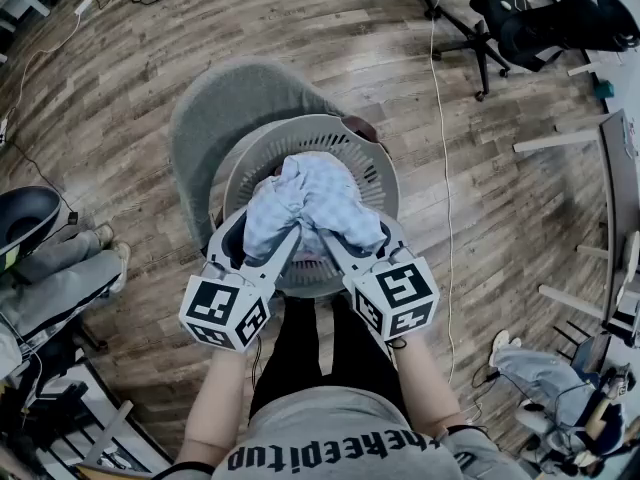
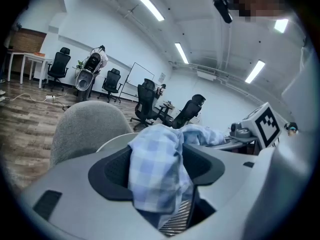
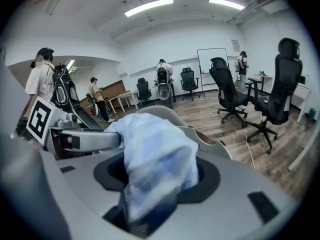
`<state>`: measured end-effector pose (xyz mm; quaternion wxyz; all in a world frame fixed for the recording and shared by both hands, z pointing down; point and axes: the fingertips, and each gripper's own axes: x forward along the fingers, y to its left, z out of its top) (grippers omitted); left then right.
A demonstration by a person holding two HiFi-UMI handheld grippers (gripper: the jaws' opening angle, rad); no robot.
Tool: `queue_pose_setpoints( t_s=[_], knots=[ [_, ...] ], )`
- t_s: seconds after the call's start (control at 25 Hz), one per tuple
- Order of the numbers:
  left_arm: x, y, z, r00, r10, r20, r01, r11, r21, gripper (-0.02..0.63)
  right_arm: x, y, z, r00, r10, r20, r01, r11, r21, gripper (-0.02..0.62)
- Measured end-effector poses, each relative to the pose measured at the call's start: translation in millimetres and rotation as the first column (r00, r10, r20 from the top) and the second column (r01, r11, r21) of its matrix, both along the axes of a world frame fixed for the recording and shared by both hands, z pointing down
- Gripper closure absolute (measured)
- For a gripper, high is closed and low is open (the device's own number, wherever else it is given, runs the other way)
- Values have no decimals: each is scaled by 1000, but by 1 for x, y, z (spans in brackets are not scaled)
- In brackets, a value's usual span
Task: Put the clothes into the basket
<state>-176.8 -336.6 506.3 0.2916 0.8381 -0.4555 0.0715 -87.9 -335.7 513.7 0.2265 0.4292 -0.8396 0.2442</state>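
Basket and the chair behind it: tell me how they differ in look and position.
The basket is pale hard plastic with a slotted wall; the chair is darker grey fabric, unbroken. The basket stands nearer the person; the chair is behind it and off to the left in the head view. The checked cloth sits over the basket's mouth, not over the chair. Both are grey and rounded.

One basket (image 1: pixel 300 133). One checked cloth (image 1: pixel 315 198). One grey chair (image 1: pixel 215 108) underneath. Two grippers, left gripper (image 1: pixel 268 230) and right gripper (image 1: pixel 355 233), each with one marker cube (image 1: pixel 225 313). Two bare forearms (image 1: pixel 215 408) at the bottom edge. Two black office chairs (image 1: pixel 540 28) on the floor in the head view. One whiteboard (image 3: pixel 210 61) and four standing people (image 3: pixel 40 79) in the right gripper view.
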Motion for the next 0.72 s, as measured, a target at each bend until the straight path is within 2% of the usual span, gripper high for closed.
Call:
queue_pose_setpoints(
  t_s=[0.12,0.32,0.48,0.72],
  knots=[
    [-6,-2,-1,1000,-26,5,26,1000,10,284,2,-3,-8,1000,4,-25,-3,999,40,354],
    [-11,-9,-19,999,-47,23,44,992,114,278,2,-3,-13,998,-18,-68,22,998,61,354],
    [-8,-9,-20,999,-34,24,31,993,115,278,5,-3,-18,998,-3,-58,7,998,69,353],
    [0,-5,-26,1000,-22,-2,22,992,123,278,7,-1,-38,997,-29,-65,36,994,106,336]
  ],
)
